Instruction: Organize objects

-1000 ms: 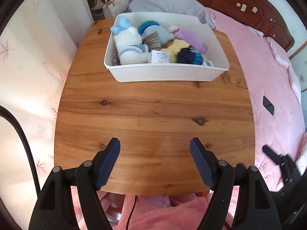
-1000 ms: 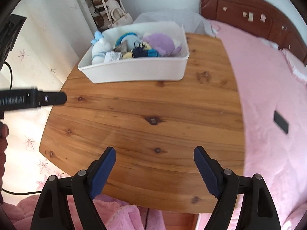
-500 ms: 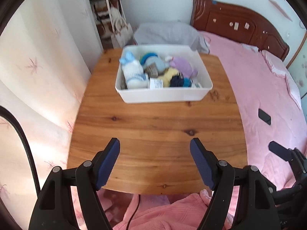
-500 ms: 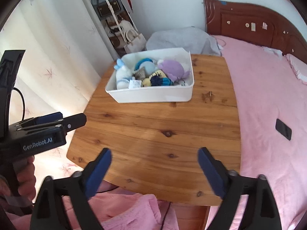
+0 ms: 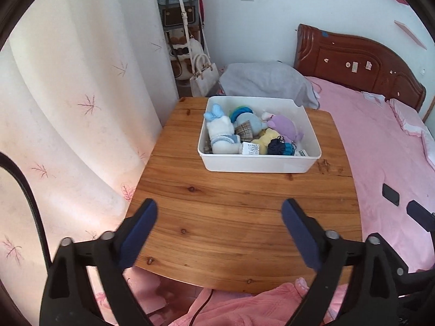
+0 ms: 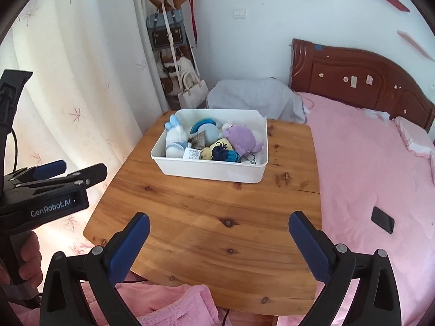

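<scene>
A white bin (image 5: 258, 166) (image 6: 212, 170) stands at the far end of the wooden table (image 5: 231, 217) (image 6: 204, 209). It holds several plush toys, among them a white one with a blue bow (image 5: 220, 134) (image 6: 175, 135) and a purple one (image 5: 284, 126) (image 6: 243, 137). My left gripper (image 5: 218, 209) hovers high above the table's near half, its jaws opening with nothing between them. My right gripper (image 6: 218, 217) hangs above the near edge, its jaws also opening and empty. In the right wrist view the left gripper (image 6: 54, 174) shows at the left, held by a hand.
A pink bed (image 5: 380, 149) (image 6: 361, 168) runs along the table's right side, with a black phone (image 5: 390, 194) (image 6: 382, 219) on it. A pale curtain (image 5: 81, 108) hangs on the left. Bags (image 6: 165, 30) hang on a rack behind; a grey-covered bulk (image 5: 266, 81) sits past the table.
Both grippers have risen and drawn back from the table, so the bin looks smaller and more of the room shows. The jaws of both have spread wider.
</scene>
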`<state>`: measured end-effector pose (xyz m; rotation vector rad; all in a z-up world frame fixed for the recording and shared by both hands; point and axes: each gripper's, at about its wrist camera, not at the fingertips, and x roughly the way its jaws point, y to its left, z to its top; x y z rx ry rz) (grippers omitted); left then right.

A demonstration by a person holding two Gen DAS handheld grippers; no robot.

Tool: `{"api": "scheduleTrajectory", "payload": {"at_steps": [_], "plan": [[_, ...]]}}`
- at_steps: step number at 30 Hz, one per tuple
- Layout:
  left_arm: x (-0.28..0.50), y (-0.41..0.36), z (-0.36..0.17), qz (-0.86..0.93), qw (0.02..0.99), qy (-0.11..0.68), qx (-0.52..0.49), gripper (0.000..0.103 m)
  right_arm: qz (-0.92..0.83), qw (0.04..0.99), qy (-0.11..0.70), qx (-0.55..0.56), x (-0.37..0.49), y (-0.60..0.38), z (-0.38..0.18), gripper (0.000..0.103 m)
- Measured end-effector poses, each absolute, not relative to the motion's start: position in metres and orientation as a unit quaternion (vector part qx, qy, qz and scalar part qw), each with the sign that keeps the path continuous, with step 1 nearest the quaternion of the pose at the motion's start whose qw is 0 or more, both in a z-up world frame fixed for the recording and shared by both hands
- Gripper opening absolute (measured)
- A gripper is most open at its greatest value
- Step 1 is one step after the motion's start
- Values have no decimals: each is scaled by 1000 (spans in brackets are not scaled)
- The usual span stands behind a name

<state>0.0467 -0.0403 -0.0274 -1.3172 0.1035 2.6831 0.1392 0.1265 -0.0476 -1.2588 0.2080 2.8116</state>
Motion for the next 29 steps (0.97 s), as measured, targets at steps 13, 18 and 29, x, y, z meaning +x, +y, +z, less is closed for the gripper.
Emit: {"api": "scheduleTrajectory", "payload": {"at_steps": [13,18,29], "plan": [[52,-31,-15,913,89,40,-396,99,907,39,71,-412,139,132,-52,102],[52,-26,-12,916,90,50,-388,99,909,36,73,-409,138,132,-52,102],[53,-26,-10,918,86,56,-384,99,911,26,74,-406,137,133,-52,102]]}}
